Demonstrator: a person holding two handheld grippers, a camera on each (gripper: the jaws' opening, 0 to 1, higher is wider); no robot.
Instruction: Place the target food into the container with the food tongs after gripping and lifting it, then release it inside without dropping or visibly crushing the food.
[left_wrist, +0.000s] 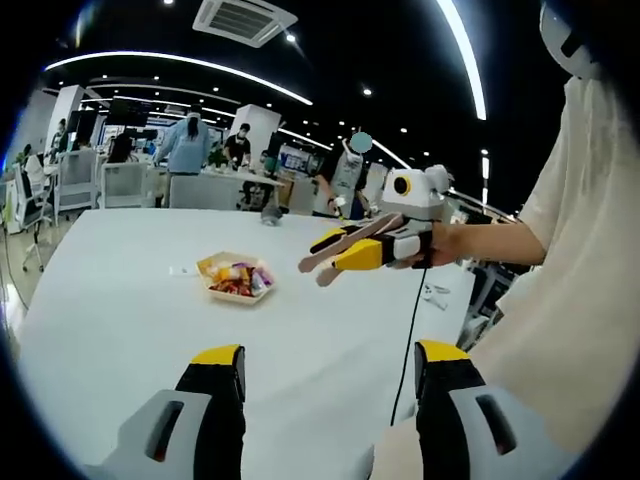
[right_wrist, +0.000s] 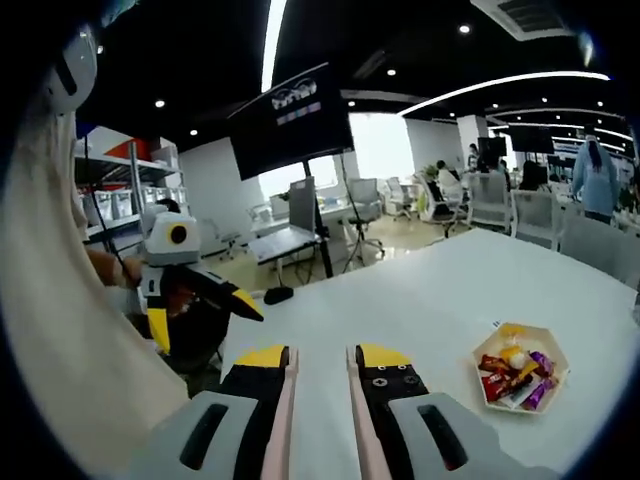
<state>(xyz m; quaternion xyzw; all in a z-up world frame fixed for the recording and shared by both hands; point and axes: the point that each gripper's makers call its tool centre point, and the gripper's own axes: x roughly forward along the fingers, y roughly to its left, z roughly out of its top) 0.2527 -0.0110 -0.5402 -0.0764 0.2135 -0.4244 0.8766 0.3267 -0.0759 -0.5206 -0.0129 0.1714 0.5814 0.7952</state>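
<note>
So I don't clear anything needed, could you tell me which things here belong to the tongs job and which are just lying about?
Job: food tongs, right hand-held gripper, left hand-held gripper, wrapped snacks, hexagonal tray.
Lying about: small white item beside the tray, office chairs, screen.

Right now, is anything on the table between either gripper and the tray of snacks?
Nothing visible. In the left gripper view, bare white table runs from the left gripper to the snack tray. The right gripper, holding tongs, hovers beside the tray, with no object between them.
</note>
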